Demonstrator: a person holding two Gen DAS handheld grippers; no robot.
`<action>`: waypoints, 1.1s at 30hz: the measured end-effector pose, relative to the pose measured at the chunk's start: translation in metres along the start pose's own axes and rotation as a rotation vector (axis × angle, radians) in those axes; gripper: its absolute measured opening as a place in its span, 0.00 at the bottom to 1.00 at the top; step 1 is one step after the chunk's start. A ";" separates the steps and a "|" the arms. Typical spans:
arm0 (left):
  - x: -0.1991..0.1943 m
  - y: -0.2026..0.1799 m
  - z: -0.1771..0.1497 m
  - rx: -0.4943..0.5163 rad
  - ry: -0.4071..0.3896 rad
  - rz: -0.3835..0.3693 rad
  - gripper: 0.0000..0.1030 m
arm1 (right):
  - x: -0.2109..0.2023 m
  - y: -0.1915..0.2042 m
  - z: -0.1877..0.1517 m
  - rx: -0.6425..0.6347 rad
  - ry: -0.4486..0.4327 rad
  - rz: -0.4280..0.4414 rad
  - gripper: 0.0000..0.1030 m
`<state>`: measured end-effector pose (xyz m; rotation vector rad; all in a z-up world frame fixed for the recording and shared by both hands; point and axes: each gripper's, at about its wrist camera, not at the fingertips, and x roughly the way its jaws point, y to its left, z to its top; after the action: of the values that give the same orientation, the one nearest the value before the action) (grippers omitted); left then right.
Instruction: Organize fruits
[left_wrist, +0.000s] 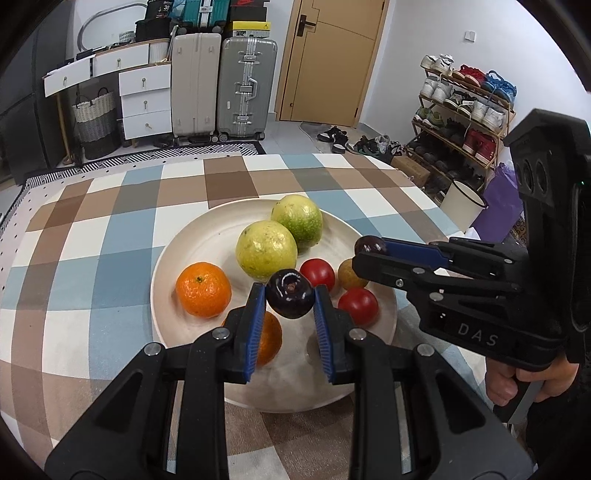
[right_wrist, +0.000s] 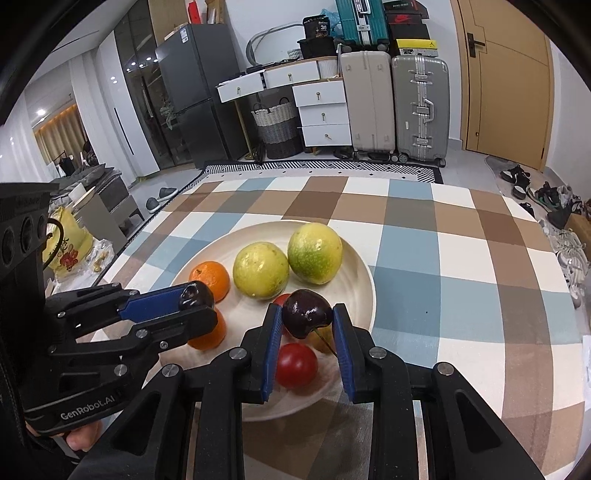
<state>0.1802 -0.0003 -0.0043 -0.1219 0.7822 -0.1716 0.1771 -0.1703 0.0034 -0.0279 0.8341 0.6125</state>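
Note:
A cream plate (left_wrist: 177, 254) (right_wrist: 360, 280) on the checked tablecloth holds two yellow-green fruits (left_wrist: 266, 249) (right_wrist: 314, 253), two oranges (left_wrist: 203, 290) (right_wrist: 212, 278), two red tomatoes (left_wrist: 358, 305) (right_wrist: 295, 365) and a small yellowish fruit (left_wrist: 349, 275). My left gripper (left_wrist: 290, 295) is shut on a dark cherry (left_wrist: 290, 298) above the plate's near side; it also shows in the right wrist view (right_wrist: 195, 297). My right gripper (right_wrist: 306, 317) is shut on another dark cherry (right_wrist: 306, 312) with a stem, above the tomatoes; it also shows in the left wrist view (left_wrist: 371, 247).
The table (right_wrist: 461, 258) carries a blue, brown and white checked cloth. Beyond it stand suitcases (left_wrist: 245, 88), white drawers (left_wrist: 146, 103), a woven basket (right_wrist: 277, 125), a shoe rack (left_wrist: 465, 110), a white bucket (left_wrist: 461, 208) and a wooden door (left_wrist: 332, 55).

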 end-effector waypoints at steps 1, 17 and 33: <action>0.002 0.001 0.000 -0.004 0.004 -0.002 0.23 | 0.002 -0.001 0.001 0.002 0.000 0.000 0.27; -0.008 0.007 0.000 -0.019 -0.008 0.051 0.41 | -0.003 0.004 0.002 -0.031 -0.014 -0.031 0.41; -0.079 0.024 -0.032 -0.072 -0.127 0.156 0.99 | -0.053 0.000 -0.032 -0.012 -0.105 0.006 0.99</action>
<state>0.1051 0.0378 0.0237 -0.1377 0.6686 0.0120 0.1279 -0.2046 0.0186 -0.0042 0.7294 0.6198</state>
